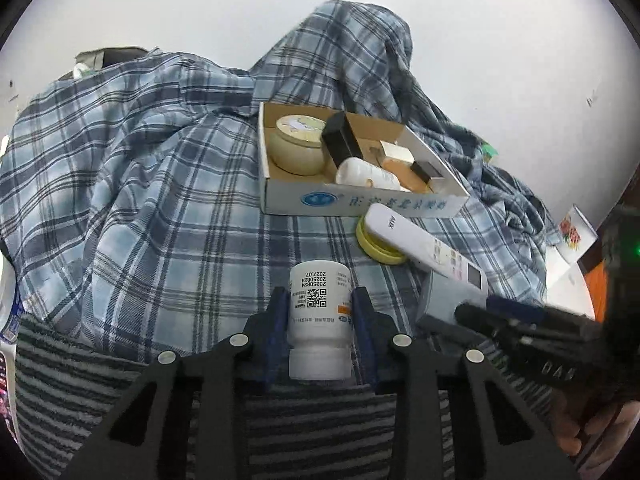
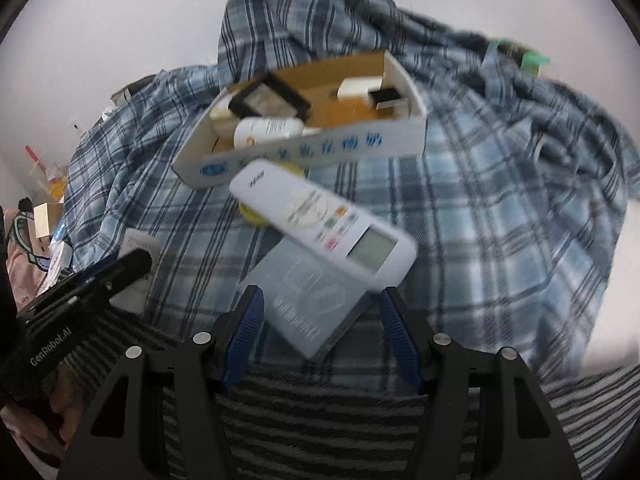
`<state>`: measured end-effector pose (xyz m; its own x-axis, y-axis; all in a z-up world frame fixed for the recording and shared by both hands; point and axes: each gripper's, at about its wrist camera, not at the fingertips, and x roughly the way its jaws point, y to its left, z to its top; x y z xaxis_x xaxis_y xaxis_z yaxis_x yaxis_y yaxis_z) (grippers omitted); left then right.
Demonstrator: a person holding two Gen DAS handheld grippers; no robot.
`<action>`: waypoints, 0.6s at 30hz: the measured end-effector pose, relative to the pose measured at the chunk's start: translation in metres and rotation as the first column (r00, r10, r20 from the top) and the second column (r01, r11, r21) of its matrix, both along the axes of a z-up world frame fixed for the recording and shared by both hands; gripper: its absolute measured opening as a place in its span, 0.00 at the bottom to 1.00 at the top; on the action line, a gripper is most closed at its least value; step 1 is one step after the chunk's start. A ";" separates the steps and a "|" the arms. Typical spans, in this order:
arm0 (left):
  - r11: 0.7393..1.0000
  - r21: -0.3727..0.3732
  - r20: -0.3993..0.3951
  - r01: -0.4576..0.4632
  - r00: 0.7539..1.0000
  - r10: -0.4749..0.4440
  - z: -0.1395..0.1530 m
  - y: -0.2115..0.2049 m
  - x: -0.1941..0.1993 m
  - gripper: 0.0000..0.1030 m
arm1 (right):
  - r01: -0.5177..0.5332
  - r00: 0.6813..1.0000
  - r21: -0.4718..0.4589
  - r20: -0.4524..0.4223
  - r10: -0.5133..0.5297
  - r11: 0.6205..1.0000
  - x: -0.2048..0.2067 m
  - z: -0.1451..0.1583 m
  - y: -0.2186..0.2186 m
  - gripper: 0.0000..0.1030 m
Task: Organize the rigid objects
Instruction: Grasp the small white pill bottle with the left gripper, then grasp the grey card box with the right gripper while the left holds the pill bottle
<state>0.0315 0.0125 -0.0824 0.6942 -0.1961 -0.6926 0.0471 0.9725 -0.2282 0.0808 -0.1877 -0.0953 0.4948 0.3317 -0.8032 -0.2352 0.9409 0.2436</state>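
My left gripper (image 1: 320, 300) is shut on a white pill bottle (image 1: 320, 312) with a QR code label, cap toward me, above the plaid cloth. My right gripper (image 2: 320, 300) is open, its blue pads either side of a flat grey box (image 2: 308, 300). A white remote control (image 2: 320, 216) lies across the grey box and a yellow round tin (image 1: 376, 246). Behind stands an open cardboard box (image 1: 360, 200) holding a cream jar (image 1: 298, 144), a black box (image 1: 342, 140), a white tube (image 1: 366, 174) and small boxes. In the left wrist view the right gripper (image 1: 464, 312) sits by the remote.
A blue plaid shirt (image 1: 140, 160) covers the surface and heaps up behind the cardboard box. A striped grey cloth (image 1: 300, 420) lies nearest me. Clutter sits at the far left (image 2: 48, 208). A floral cup (image 1: 574, 232) stands at the right edge.
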 end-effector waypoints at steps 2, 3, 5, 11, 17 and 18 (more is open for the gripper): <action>1.000 -0.014 0.003 -0.010 1.000 0.010 0.001 0.004 0.001 0.33 | 0.006 1.000 0.003 -0.024 -0.006 1.000 0.001 -0.003 0.005 0.58; 1.000 -0.020 0.001 -0.014 1.000 0.014 0.001 0.005 0.001 0.33 | 0.011 1.000 -0.003 -0.027 -0.011 1.000 0.002 -0.004 0.008 0.59; 1.000 -0.016 -0.005 -0.015 1.000 0.015 0.001 0.004 0.003 0.33 | 0.020 1.000 -0.031 -0.021 -0.021 0.999 0.004 -0.003 0.015 0.63; 1.000 -0.011 -0.006 0.004 1.000 -0.004 -0.001 0.001 0.004 0.33 | 0.016 1.000 -0.041 -0.023 -0.017 0.999 0.019 -0.004 0.038 0.76; 0.999 -0.050 -0.007 -0.009 1.000 0.008 -0.002 0.009 0.002 0.33 | 0.017 1.000 -0.090 -0.017 -0.018 0.996 0.030 -0.008 0.058 0.77; 0.998 -0.058 -0.005 -0.010 1.000 0.010 -0.002 0.010 0.002 0.33 | 0.012 1.000 -0.104 -0.015 -0.014 0.995 0.030 -0.008 0.059 0.77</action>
<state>0.0337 0.0227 -0.0845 0.6930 -0.2293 -0.6835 0.0362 0.9580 -0.2845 0.1105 -0.1283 -0.1029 0.4856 0.2396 -0.8407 -0.2195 0.9643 0.1480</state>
